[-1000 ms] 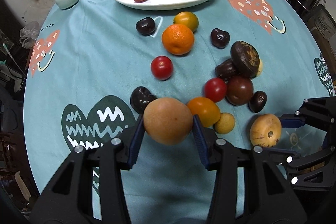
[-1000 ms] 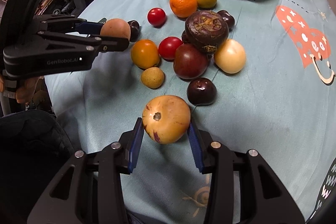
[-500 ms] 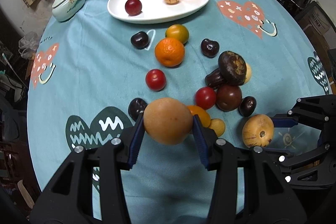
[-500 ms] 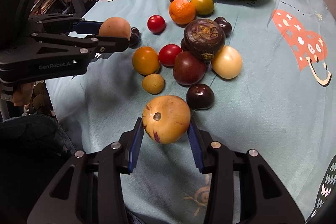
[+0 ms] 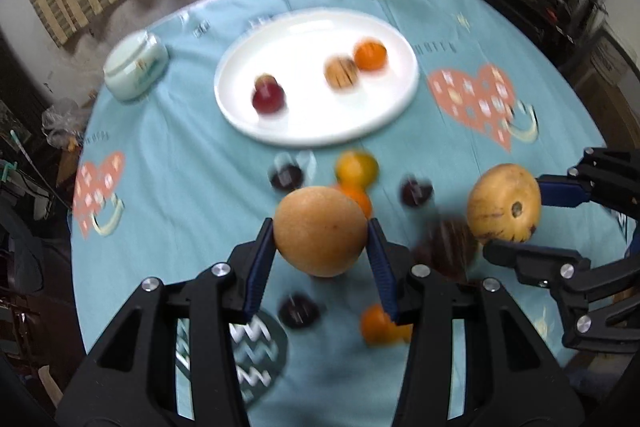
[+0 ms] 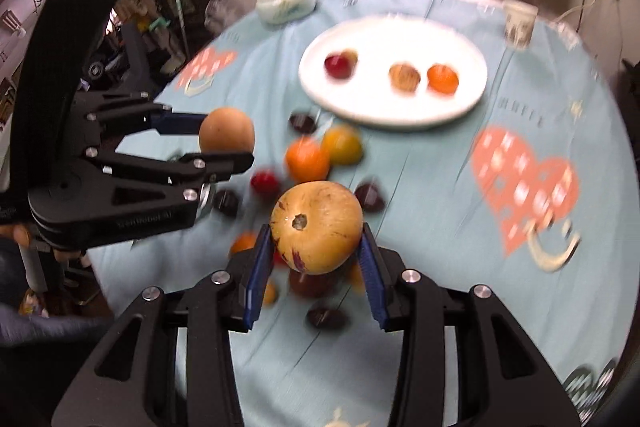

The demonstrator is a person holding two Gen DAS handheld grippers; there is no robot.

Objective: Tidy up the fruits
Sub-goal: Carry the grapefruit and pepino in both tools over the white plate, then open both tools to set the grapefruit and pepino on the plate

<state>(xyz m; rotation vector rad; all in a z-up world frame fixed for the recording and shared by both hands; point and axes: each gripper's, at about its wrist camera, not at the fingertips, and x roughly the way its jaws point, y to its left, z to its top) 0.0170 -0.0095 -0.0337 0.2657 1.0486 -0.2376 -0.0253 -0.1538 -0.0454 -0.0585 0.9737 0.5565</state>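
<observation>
Jaws clamped both sides: left gripper (image 5: 321,242) grips a tan round fruit (image 5: 320,231), right gripper (image 6: 316,241) a yellow speckled fruit (image 6: 317,227), both above the counter (image 5: 180,155). White plate (image 5: 240,107), toward far edge, holds red, striped, orange fruits.

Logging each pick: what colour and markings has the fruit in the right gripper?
Yellow-tan fruit with purple streaks, clearest in the right wrist view.

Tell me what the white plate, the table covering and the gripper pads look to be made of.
White plate: likely glazed ceramic, glossy and uniform white, though blurred. Table covering: soft printed fabric, matte teal with hearts and a crease line. Pads of the left hand-held gripper: seemingly ribbed blue rubber or plastic on black plastic arms.
</observation>
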